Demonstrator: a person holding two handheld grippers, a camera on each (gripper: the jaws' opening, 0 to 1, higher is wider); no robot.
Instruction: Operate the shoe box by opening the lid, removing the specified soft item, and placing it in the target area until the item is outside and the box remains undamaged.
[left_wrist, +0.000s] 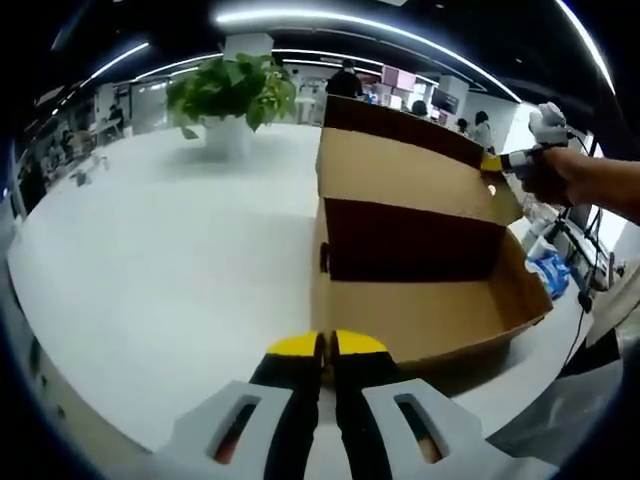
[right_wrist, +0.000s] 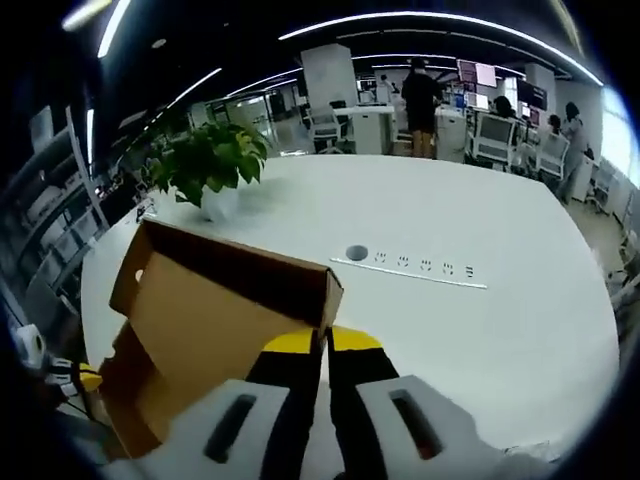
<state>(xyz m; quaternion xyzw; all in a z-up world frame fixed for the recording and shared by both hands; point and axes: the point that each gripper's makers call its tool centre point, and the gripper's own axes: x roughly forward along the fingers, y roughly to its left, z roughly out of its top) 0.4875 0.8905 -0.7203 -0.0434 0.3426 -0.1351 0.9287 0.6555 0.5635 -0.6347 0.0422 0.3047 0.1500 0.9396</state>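
Observation:
The cardboard shoe box (left_wrist: 420, 315) stands open on the white table (left_wrist: 180, 270), its lid (left_wrist: 400, 175) raised upright. The inside is in dark shadow and I see no soft item in it. My left gripper (left_wrist: 325, 345) is shut, its yellow tips against the box's near corner with nothing visible between them. My right gripper (left_wrist: 510, 162), held in a hand, pinches the lid's top corner. In the right gripper view the right gripper (right_wrist: 325, 340) is shut on the lid's (right_wrist: 215, 300) edge. The left gripper (right_wrist: 85, 378) shows low beside the box.
A potted plant (left_wrist: 232, 95) stands at the table's far side, also seen as the plant (right_wrist: 205, 160). A strip of sockets (right_wrist: 415, 268) is set into the table top (right_wrist: 480, 330). People and desks fill the background. A blue object (left_wrist: 552, 272) lies beyond the table edge.

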